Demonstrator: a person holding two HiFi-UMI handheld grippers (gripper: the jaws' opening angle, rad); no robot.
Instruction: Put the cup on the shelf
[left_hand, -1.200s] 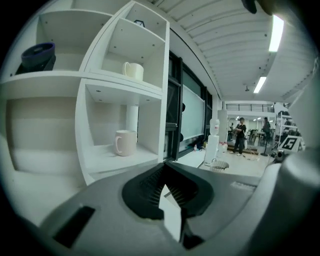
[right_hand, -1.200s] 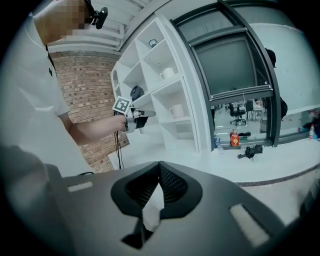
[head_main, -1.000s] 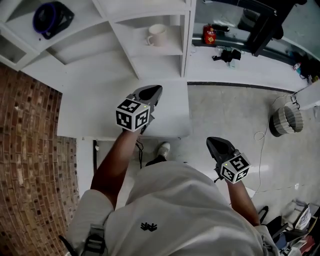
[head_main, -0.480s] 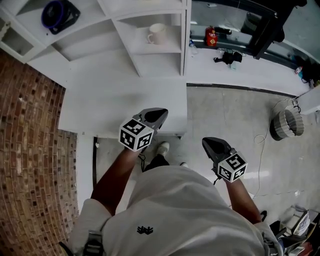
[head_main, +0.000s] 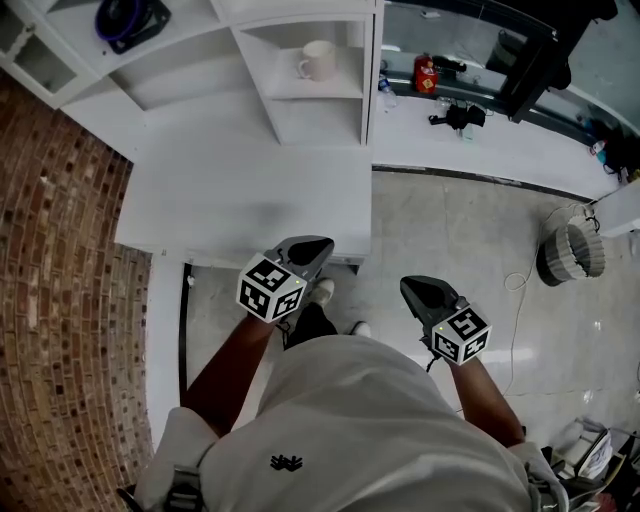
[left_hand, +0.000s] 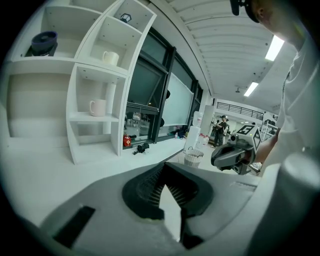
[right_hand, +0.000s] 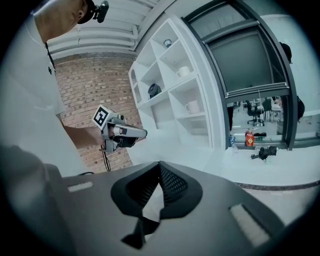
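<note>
- The white shelf unit stands at the far side of the white table.
- Your left gripper and right gripper hang near the table's front edge, both pressed together, holding nothing.
- The cup sits in the shelf's right column.

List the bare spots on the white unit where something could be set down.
Tabletop is bare, between brick wall and shelves. The compartment under the cup is free too. Crowded: the window ledge by the red can and black gadget.
</note>
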